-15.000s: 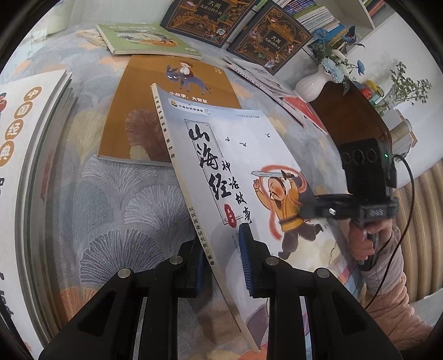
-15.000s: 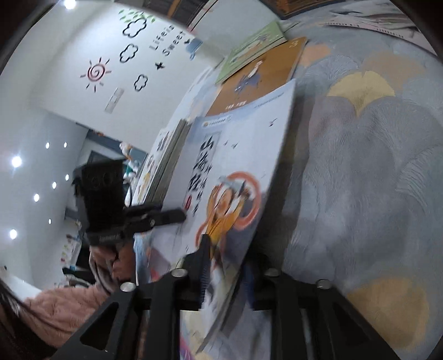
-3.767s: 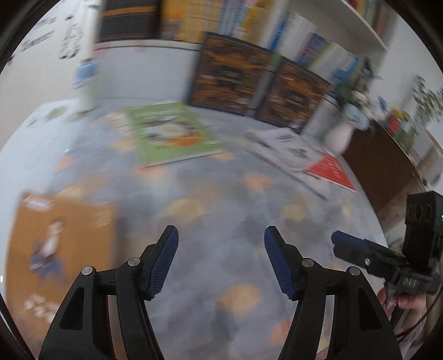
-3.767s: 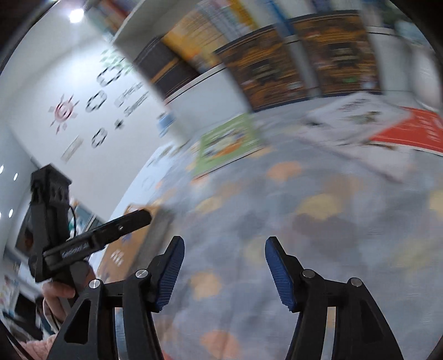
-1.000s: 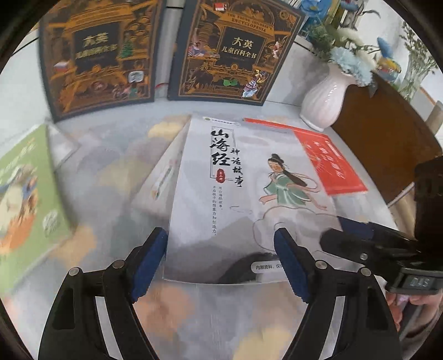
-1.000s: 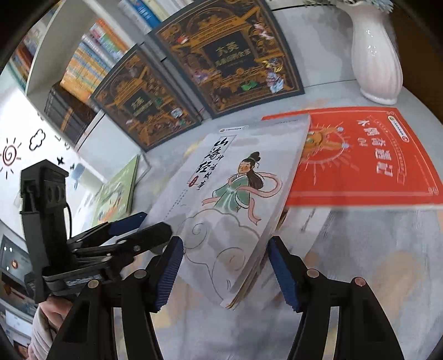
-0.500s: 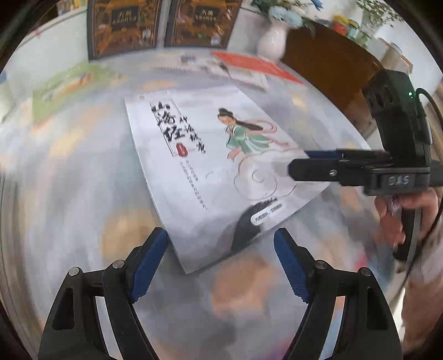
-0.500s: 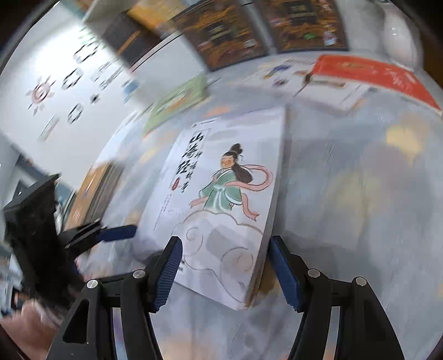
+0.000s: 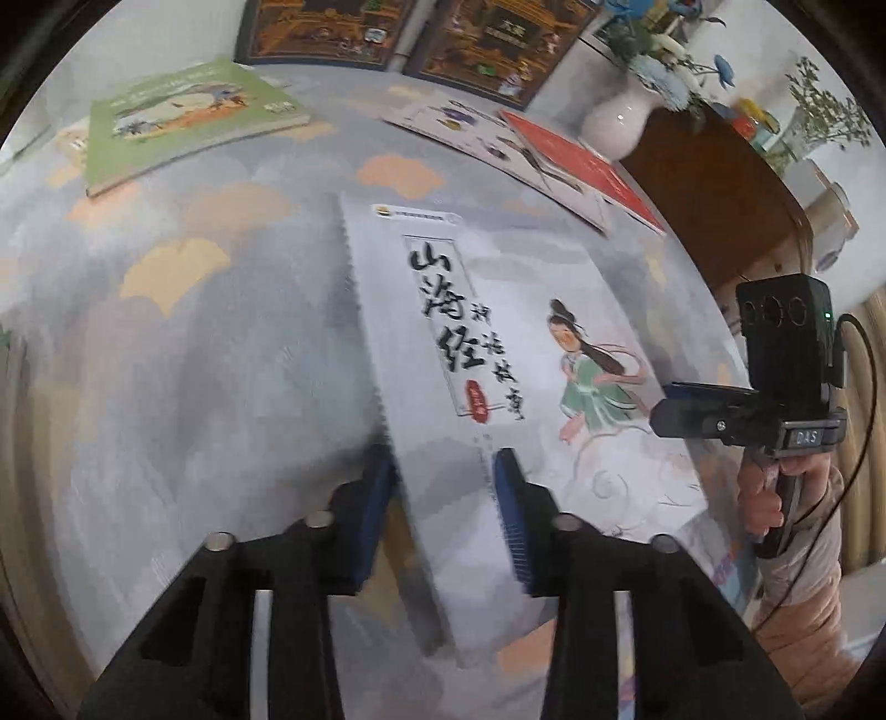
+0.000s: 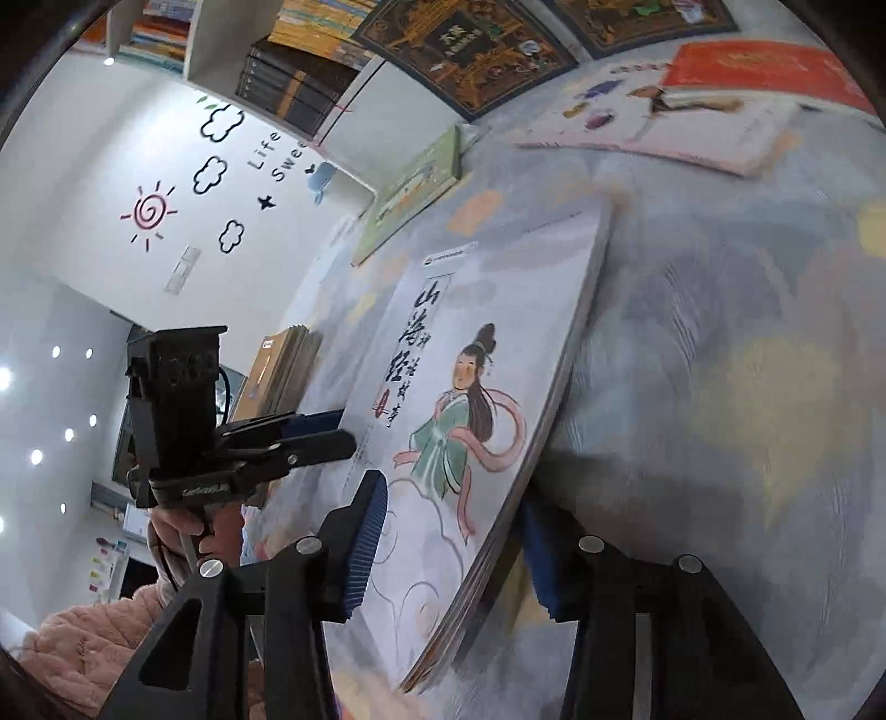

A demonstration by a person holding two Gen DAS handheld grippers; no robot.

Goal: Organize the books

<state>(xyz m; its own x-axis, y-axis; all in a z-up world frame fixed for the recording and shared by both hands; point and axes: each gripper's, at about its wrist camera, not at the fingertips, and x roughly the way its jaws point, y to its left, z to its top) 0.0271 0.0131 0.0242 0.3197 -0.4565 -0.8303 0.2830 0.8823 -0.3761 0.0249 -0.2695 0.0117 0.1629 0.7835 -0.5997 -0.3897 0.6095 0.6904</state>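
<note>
The grey fan-patterned carpet (image 9: pixel 166 360) is now passing under the lifted, tilted pale-grey storybook with a green-robed figure (image 9: pixel 498 354). The left gripper (image 9: pixel 443 509) and right gripper (image 10: pixel 448 548), earlier gaping, are closing onto its edges.

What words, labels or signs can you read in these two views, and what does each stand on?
"山海经" on the grey book, cover title; the smaller characters beside it are blurred.
"DAS" on the right gripper's body.
"Life" and "Swe", cut off, on the wall.
Gold title on the dark book: too blurred.
Red book, green book, label on the left gripper's body: unreadable.
</note>
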